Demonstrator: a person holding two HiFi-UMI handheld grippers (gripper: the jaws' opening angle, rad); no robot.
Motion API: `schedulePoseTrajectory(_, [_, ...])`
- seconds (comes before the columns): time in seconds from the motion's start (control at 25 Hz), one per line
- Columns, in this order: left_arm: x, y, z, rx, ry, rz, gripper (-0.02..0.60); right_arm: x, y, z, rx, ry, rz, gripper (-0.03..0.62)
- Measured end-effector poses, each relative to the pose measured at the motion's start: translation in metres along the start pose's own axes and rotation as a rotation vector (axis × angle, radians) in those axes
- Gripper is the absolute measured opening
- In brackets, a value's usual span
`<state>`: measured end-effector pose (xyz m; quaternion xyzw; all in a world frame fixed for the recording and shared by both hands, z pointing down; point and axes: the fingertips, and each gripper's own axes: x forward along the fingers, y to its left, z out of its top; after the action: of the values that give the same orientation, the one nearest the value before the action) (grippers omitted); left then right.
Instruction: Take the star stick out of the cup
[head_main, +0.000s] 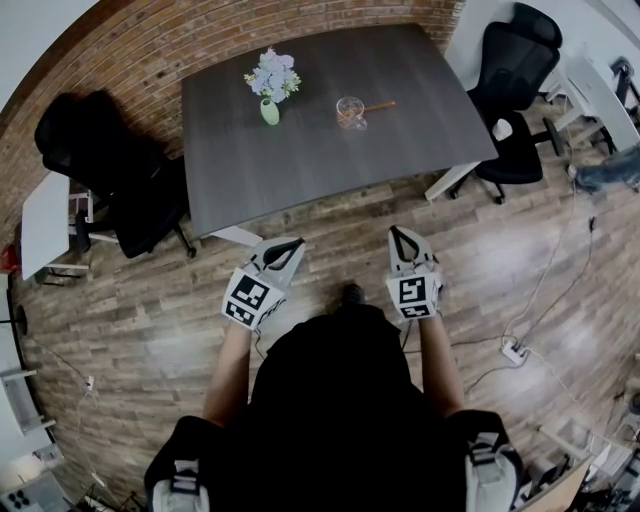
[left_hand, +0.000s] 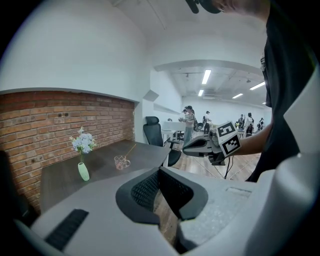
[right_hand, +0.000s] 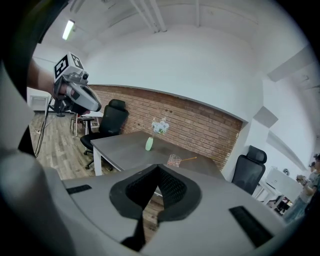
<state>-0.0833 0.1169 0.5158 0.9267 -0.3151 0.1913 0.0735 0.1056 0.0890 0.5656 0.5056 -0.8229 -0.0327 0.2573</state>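
Note:
A clear glass cup (head_main: 350, 112) stands on the far part of the dark grey table (head_main: 300, 170). A thin wooden stick (head_main: 379, 105) leans out of it to the right; its star end is too small to make out. The cup (left_hand: 120, 161) and stick (left_hand: 130, 149) also show in the left gripper view, and the cup (right_hand: 173, 160) in the right gripper view. My left gripper (head_main: 296, 243) and right gripper (head_main: 394, 231) hang over the wooden floor, short of the table's near edge. Both are shut with nothing in them, far from the cup.
A green vase of pale flowers (head_main: 271, 98) stands left of the cup. Black office chairs sit at the table's left (head_main: 120, 170) and right (head_main: 515, 90). A white desk (head_main: 45, 225) is at far left. Cables and a power strip (head_main: 514, 350) lie on the floor at right.

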Motion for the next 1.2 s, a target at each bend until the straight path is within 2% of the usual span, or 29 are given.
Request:
schedulePoseTrajectory(0.72, [0.064, -0.010, 0.029, -0.003, 0.007, 0.034, 0.002, 0.019, -0.062, -0.021, -0.015, -0.039, 0.038, 0.000])
schedulePoseTrajectory(1.2, [0.070, -0.009, 0.027, -0.026, 0.009, 0.054, 0.002, 0.026, -0.068, -0.026, -0.015, -0.023, 0.065, 0.000])
